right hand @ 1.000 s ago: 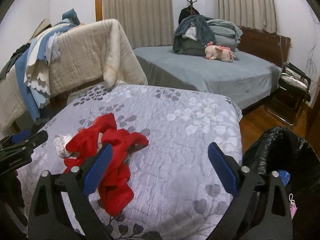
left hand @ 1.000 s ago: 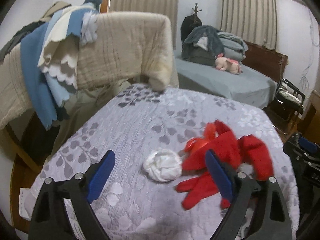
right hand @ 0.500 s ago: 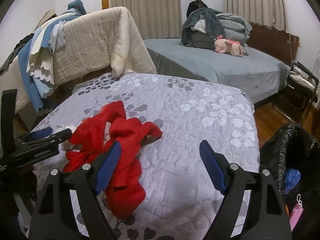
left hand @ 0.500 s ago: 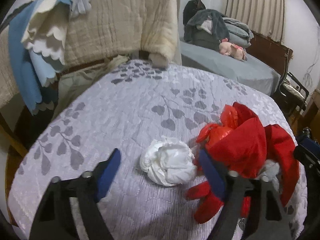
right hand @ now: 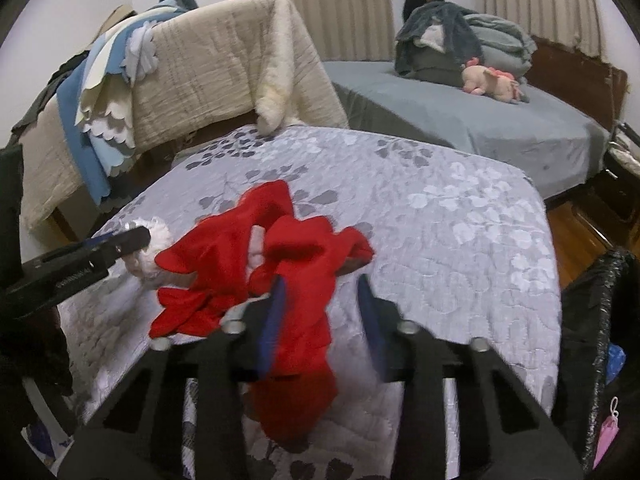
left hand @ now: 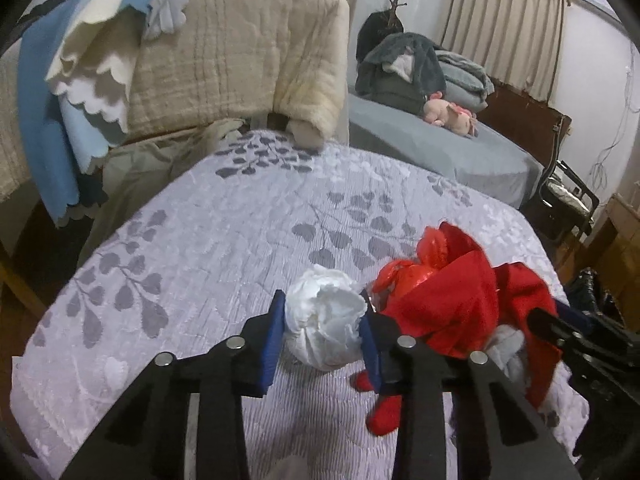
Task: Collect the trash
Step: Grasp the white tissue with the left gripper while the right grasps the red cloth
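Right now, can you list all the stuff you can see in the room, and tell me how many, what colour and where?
white paper wad: one, white, on the bedspread, between the left jaws
red cloth: one crumpled heap, red, middle of the bedspread, right of the wad
red plastic bag: one, shiny red, tucked against the cloth
bedspread: one, pale lilac with grey leaves, covering the near bed
quilt: one, beige, draped behind the bedspread
plush toy: one, pink, on the far grey bed
trash bag: one, black, at the right edge
left gripper: one, black with blue pads, jaws closing around the wad
right gripper: one, same colours, jaws closing over the cloth
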Demonstrator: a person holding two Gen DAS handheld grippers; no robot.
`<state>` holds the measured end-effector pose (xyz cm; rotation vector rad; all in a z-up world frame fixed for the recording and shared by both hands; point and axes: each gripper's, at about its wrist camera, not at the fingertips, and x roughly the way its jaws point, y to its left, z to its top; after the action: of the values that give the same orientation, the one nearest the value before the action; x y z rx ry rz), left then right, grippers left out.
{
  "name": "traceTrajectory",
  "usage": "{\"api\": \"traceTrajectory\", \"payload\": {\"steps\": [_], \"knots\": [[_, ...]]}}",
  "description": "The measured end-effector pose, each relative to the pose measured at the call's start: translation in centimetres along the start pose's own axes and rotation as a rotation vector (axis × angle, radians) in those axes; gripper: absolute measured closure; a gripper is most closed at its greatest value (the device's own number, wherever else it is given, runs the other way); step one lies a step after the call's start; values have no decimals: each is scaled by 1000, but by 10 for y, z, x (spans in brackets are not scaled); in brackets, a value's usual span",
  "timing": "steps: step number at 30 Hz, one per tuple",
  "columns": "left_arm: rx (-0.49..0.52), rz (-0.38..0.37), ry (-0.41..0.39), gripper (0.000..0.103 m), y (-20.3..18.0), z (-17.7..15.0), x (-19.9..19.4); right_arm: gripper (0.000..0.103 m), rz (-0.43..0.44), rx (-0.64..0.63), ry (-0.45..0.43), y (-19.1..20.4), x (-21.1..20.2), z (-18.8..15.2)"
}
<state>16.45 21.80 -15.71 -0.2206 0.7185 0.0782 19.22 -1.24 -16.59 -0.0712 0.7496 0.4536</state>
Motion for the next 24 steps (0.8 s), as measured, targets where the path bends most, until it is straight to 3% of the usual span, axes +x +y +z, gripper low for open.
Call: {"api": "traceTrajectory", "payload": {"steps": [4, 11, 14, 16, 24], "knots": [[6, -10, -19, 77, -4, 1, -14, 95, 16, -17, -4, 5, -3, 1], [26, -6, -12, 74, -11, -3, -15, 95, 15, -12, -25, 1, -13, 5], [9, -4, 6, 66, -7, -6, -10, 95, 0, -4, -22, -4, -13, 4], [14, 3, 9, 49, -7, -7, -7, 95, -7, 5, -13, -7, -10, 2], [28, 15, 58, 48, -5, -15, 14, 95, -5, 5, -6, -7, -5, 2]]}}
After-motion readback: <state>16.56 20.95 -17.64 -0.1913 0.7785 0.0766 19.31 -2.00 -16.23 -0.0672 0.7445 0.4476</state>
